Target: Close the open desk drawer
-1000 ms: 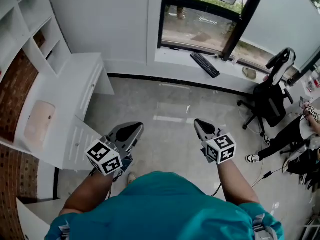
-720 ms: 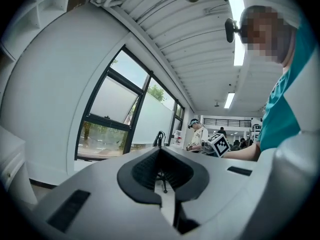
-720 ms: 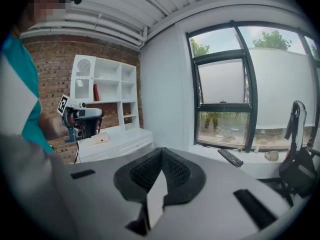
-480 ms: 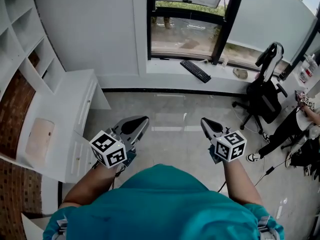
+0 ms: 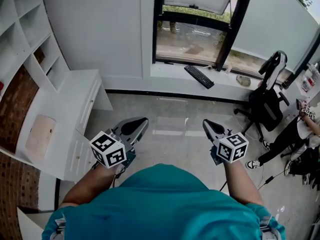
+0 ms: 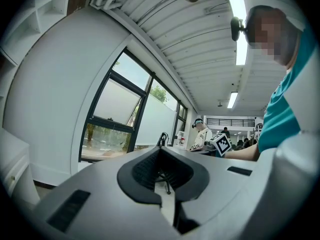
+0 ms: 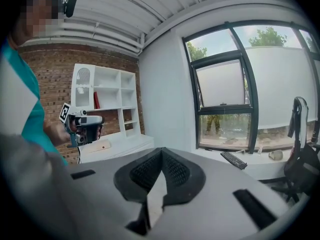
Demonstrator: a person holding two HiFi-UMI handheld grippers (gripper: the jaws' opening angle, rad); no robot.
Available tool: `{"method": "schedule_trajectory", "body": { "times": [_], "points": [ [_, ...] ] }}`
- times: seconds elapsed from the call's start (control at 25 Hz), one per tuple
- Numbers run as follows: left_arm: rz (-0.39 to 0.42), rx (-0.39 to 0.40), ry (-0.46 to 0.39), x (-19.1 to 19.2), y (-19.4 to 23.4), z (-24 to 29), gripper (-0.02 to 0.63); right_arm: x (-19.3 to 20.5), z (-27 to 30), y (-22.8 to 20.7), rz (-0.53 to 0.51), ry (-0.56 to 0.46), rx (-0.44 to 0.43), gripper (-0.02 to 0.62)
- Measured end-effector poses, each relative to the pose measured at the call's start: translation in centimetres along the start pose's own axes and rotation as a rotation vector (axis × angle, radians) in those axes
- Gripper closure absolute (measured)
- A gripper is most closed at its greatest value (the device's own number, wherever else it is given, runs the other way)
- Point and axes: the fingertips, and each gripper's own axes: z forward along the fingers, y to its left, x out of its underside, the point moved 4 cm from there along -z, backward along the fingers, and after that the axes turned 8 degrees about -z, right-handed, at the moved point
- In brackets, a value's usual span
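A white desk stands along the left wall in the head view. Its lower drawer juts out from the desk front, just left of my left gripper's marker cube. My left gripper is held over the floor, right of the drawer and apart from it, jaws together and empty. My right gripper hovers farther right, also shut on nothing. In the right gripper view the desk shows behind the left gripper. The left gripper view faces the window, away from the desk.
White shelves rise over the desk against a brick wall. A keyboard lies on the window sill. A black office chair stands at the right, and a seated person is at the right edge. Glossy floor lies ahead.
The head view has tilted up a little, showing more of the window. Both grippers stay shut and have risen slightly, still apart from the drawer.
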Motion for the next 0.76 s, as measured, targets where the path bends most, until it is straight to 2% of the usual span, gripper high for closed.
{"method": "schedule_trajectory", "body": {
  "times": [0.76],
  "points": [
    [-0.014,-0.025,-0.012,0.26,0.26,-0.95,0.591,-0.04,0.4,0.74,-0.034,0.012,-0.025,0.575]
  ]
}}
